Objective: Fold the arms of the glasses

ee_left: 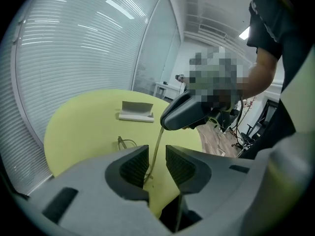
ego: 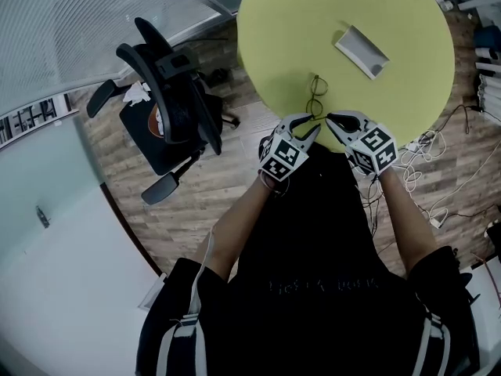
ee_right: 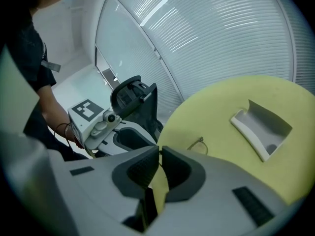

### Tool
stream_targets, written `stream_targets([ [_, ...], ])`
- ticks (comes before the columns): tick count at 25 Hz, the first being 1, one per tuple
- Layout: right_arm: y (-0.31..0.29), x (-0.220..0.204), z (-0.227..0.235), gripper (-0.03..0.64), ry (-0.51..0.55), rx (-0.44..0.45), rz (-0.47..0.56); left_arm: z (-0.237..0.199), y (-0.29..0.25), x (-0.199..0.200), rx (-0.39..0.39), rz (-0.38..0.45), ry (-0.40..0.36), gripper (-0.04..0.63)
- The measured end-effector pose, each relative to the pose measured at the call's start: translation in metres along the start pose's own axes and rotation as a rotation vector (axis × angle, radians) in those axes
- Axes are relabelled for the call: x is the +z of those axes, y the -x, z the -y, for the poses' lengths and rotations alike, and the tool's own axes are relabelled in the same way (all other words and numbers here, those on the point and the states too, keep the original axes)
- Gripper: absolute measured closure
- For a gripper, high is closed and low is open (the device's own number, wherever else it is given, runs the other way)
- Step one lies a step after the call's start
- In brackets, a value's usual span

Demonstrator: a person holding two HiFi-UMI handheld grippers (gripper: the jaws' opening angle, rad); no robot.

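Now glasses' arm (ee_left: 158,135) inside left gripper (ee_left: 156,154)

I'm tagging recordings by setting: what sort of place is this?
Probably an office: a black swivel office chair on a wooden floor, a round yellow-green table, and glass walls with blinds.
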State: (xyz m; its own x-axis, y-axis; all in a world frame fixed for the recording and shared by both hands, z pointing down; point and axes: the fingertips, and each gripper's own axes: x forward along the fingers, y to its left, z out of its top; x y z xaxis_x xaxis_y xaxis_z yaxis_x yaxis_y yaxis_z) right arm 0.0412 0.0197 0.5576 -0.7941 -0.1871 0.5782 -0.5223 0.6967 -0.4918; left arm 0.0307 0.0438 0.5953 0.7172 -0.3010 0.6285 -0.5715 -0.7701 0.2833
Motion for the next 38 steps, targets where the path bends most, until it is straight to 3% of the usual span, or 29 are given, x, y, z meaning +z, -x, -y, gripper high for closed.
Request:
stream_targets([
  [17,-0.011,0.001,0.058,0.575,-0.083,-0.088,-0.008,-0.009,-0.003,-0.006,0.017,-0.016,0.039,0.495],
  [38,-0.045,-0.03,0.127,0.575,-0.162,-0.169,-0.135,-0.022,-0.028,-0.01,0.016,-0.066,0.039,0.495],
])
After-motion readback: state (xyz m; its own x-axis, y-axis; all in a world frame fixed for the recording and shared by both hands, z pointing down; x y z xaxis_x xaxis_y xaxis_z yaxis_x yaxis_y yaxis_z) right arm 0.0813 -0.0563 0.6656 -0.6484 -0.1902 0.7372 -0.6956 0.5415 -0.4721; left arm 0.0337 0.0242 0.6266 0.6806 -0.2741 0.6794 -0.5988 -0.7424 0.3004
